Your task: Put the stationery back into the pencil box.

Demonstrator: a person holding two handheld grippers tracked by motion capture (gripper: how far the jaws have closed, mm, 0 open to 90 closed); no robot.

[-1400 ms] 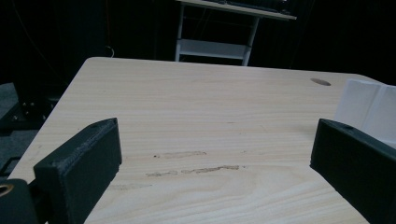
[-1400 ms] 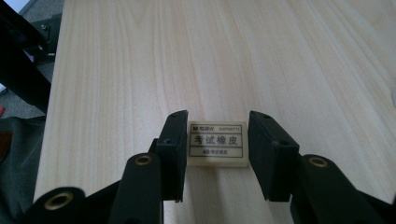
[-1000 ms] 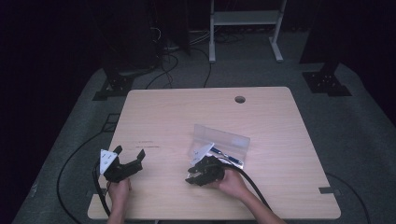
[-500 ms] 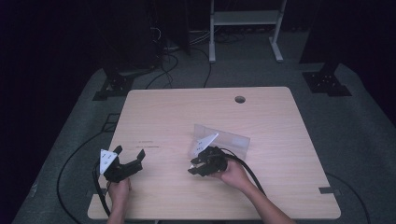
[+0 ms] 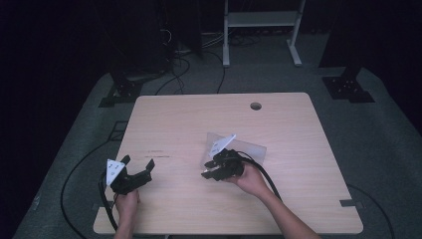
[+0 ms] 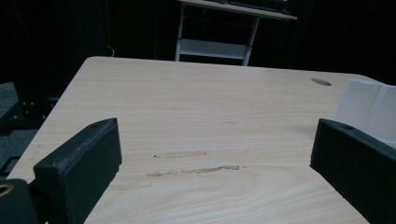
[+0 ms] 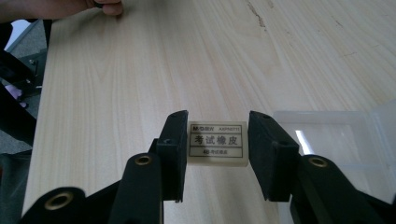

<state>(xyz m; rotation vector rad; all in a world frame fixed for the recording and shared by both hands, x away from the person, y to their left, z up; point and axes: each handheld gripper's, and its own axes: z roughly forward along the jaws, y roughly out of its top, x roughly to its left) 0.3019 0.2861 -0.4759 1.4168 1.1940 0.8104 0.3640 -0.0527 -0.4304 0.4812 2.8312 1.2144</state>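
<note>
While the left tongs (image 5: 135,172) rest near the table's (image 5: 184,119) front-left corner with jaws spread wide and nothing between them, the right tongs (image 7: 217,144) are closed about halfway on a white eraser (image 7: 217,143) — a small block with a printed label, pinched by its two ends between the black jaws. In the high view the right tongs (image 5: 215,168) sit right of the table's middle, toward the front edge, just beside a clear plastic case (image 5: 251,149) lying open there — its clear tray (image 7: 336,140) shows close beside the gripped eraser.
</note>
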